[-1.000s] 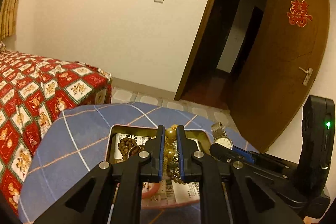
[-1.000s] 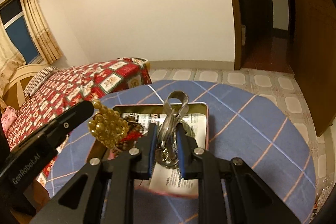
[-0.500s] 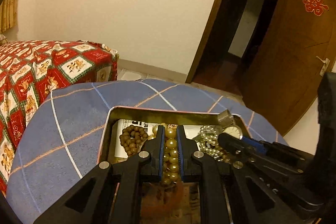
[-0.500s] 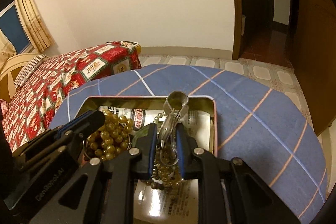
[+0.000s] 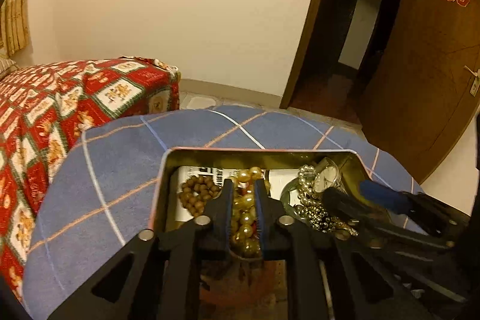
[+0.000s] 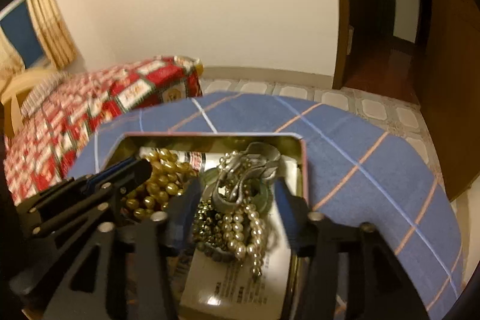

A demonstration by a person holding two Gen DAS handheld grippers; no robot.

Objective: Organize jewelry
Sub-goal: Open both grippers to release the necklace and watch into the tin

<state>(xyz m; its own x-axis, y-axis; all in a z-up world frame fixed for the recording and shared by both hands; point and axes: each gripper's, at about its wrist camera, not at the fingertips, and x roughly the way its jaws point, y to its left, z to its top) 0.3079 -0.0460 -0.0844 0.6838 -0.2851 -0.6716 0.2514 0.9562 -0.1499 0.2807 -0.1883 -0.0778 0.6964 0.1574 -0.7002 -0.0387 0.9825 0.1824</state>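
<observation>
An open metal tin point(image 5: 162, 200) sits on the blue checked cloth. My left gripper point(image 5: 243, 185) is down inside it, its jaws opening; the yellow bead strand point(image 5: 246, 218) lies loosely between them on the tin floor. A brown wooden bead bracelet point(image 5: 198, 194) rests to its left. My right gripper point(image 6: 235, 185) is also in the tin point(image 6: 303, 170), its jaws opening wide. A silver watch point(image 6: 255, 164) and a pearl strand point(image 6: 240, 227) lie heaped between them, untouched. From the right wrist view, the left gripper point(image 6: 132, 170) shows by the yellow beads point(image 6: 162, 179).
A printed paper point(image 6: 228, 284) lines the tin floor. The blue cloth point(image 5: 120, 170) covers a round table. A bed with a red patterned cover point(image 5: 45, 110) stands close on the left. An open wooden door point(image 5: 420, 80) and a dark doorway are at the back right.
Both grippers sank into the tin with their loads. Both pairs of jaws have since spread, the right far wider, and the watch with its pearls now lies on the paper.
</observation>
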